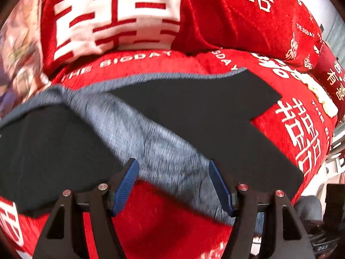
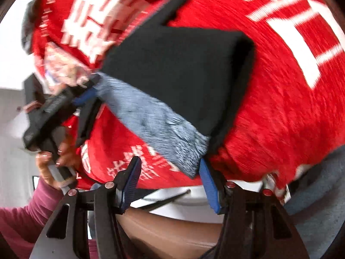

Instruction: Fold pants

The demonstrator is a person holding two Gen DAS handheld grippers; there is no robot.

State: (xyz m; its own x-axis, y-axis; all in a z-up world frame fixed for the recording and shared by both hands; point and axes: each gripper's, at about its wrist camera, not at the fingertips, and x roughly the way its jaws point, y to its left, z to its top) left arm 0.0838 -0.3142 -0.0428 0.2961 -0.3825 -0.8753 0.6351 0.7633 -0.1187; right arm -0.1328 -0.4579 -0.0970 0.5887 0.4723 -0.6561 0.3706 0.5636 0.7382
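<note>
**A:** Where do your tongs stand, and where are the pants?

**B:** In the left wrist view, your left gripper (image 1: 173, 186) is spread, blue pads apart, nothing pinched. The black pants with a grey heathered lining (image 1: 163, 133) stretch from the left edge to the right of centre, lying on a red plush bedspread printed with white characters (image 1: 232, 21). In the right wrist view, your right gripper (image 2: 170, 183) is also spread. The folded end of the pants (image 2: 183, 69) sits at centre, its grey corner hanging just above the right-hand pad; I cannot tell if it touches.

**A:** What could go wrong?

**B:** Both frames are streaked with blur. If you close while moving fast, you may catch only one layer, or snag the bedspread, and the fold drags open. The left gripper (image 2: 64, 108) shows at the left edge, close to the grey lining, so the two tools could pull against each other.

**A:** Any containers?

**B:** None that I can see.
</note>
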